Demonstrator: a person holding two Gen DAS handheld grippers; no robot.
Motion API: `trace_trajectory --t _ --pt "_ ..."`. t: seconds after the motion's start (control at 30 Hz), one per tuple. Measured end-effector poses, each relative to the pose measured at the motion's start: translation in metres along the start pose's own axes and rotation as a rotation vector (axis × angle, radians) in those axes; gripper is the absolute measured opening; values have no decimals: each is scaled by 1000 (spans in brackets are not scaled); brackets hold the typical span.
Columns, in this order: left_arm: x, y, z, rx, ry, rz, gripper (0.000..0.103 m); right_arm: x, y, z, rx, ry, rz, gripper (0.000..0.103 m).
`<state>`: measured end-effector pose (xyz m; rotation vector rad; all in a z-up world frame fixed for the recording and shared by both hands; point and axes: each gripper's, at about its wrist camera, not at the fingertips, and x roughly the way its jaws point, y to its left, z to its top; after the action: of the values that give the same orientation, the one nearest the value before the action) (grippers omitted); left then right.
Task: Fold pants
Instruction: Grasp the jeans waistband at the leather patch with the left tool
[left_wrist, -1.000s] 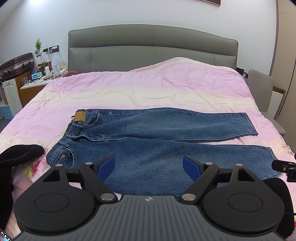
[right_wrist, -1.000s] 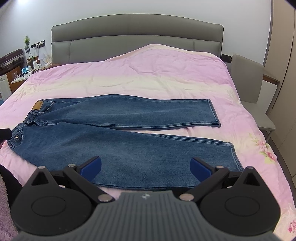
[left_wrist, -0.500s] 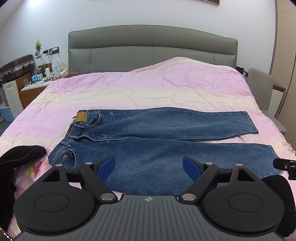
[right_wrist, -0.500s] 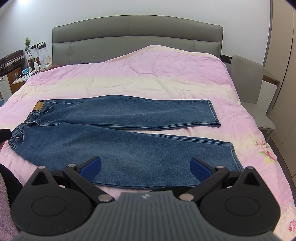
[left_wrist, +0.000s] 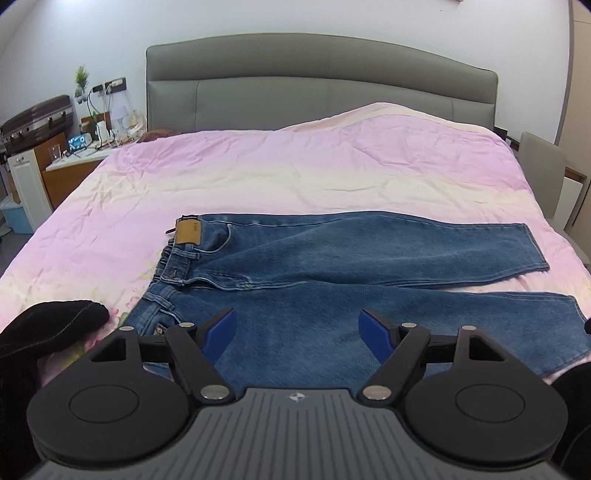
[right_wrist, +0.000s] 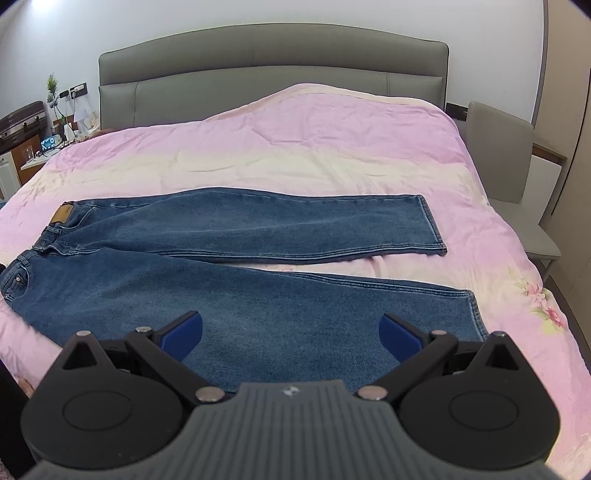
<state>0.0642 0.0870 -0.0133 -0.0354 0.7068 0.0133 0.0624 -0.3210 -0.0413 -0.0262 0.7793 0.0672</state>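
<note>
Both cameras have crept slightly closer to the bed since a second ago; the jeans lie unmoved. Nearest, the left gripper (left_wrist: 297, 329) and right gripper (right_wrist: 290, 331) hover spread wide and empty over the near leg. The jeans (right_wrist: 236, 295) lie flat on the pink quilt (right_wrist: 314, 155), legs splayed, waistband (left_wrist: 173, 258) leftward. Judging by this, pinch the near leg's outer edge at waist and hem (right_wrist: 476, 310), then lift evenly onto the far leg. No containers are clear, apart from a blue bin (left_wrist: 14, 219) beside the bed, contents hidden.
</note>
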Motion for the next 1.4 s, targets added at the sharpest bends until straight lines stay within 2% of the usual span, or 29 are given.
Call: trace_trajectory --t 0.13,0.27,0.37,0.4,0.47,0.57,0.67,0.87,0.93,0.97,1.0,1.07,1.13,1.27,1.33,1.4 --pt "40 31 20 29 22 2 85 36 0 12 -38 35 -7 98" --pt "90 57 38 70 55 36 82 82 5 27 -78 26 21 98" --pt "128 76 53 69 69 53 82 124 9 46 -97 40 18 89" --pt "143 83 57 60 73 63 82 142 9 54 -97 47 20 84" --pt "167 96 66 38 78 77 82 174 10 69 -93 54 -11 84" --pt "206 118 78 0 99 85 82 217 16 88 -117 39 -37 77" --pt "246 138 90 -28 132 117 82 262 19 107 -123 50 -35 76" --pt "313 177 104 -141 232 110 81 324 14 130 -126 70 -70 75" --pt "327 183 105 -159 259 118 78 335 14 133 -121 78 -71 75" --pt "332 185 105 -166 269 117 70 340 13 134 -120 83 -74 75" --pt "333 186 105 -177 269 102 59 344 13 134 -121 90 -78 75" --pt "329 184 105 -196 245 97 56 349 13 132 -123 102 -86 76" --pt "319 184 105 -197 212 75 47 353 12 129 -118 112 -91 76" --pt "313 197 106 -280 195 -67 46 355 14 126 -121 99 -105 76" --pt "326 219 101 -427 223 -136 51 354 16 124 -118 81 -128 76" --pt "341 238 93 -584 255 -157 50 351 17 122 -104 67 -141 76"
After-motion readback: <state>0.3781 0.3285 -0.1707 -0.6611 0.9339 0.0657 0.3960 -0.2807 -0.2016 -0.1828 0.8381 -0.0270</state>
